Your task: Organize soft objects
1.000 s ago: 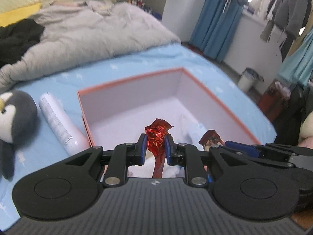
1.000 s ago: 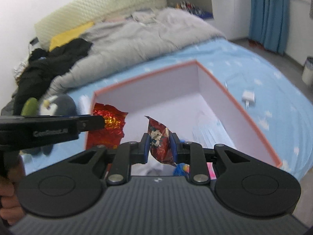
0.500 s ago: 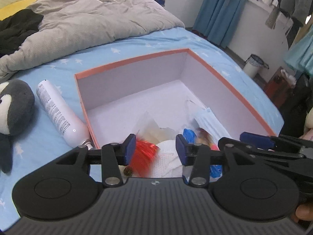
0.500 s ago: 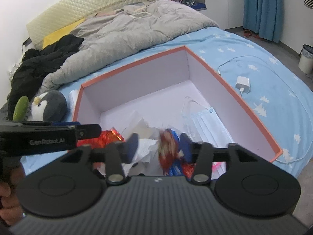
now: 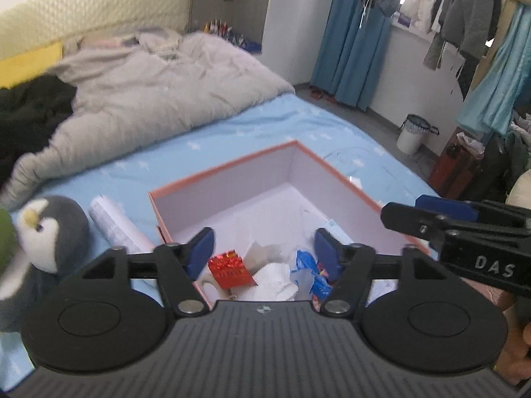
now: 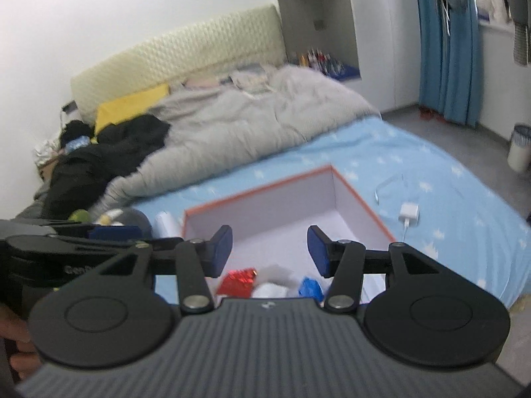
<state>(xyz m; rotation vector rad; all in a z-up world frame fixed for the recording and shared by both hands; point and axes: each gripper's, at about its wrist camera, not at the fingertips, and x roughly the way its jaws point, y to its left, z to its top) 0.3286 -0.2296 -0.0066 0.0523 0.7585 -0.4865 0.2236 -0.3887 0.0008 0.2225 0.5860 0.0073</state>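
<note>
An orange-rimmed box (image 5: 225, 174) (image 6: 259, 190) with a pale inside sits on the blue bed sheet. In its near corner lie a red foil wrapper (image 5: 229, 272) (image 6: 239, 280), white tissue (image 5: 275, 278) (image 6: 270, 288) and a blue wrapper (image 5: 307, 270) (image 6: 310, 287). My left gripper (image 5: 264, 245) hangs above that corner with its jaws opening and nothing between them. My right gripper (image 6: 269, 245) hovers beside it, open and empty. A grey penguin plush (image 5: 49, 232) (image 6: 127, 219) rests left of the box.
A white spray can (image 5: 116, 225) lies between the plush and the box. A grey duvet (image 5: 149, 93) and black clothes (image 5: 30, 106) cover the far bed. A white charger (image 6: 409, 212) lies right of the box. A bin (image 5: 413, 132) stands on the floor.
Both grippers let go of their wrappers, which dropped into the box. Both jaws spread apart, and both hands rose and drew back from the box.
</note>
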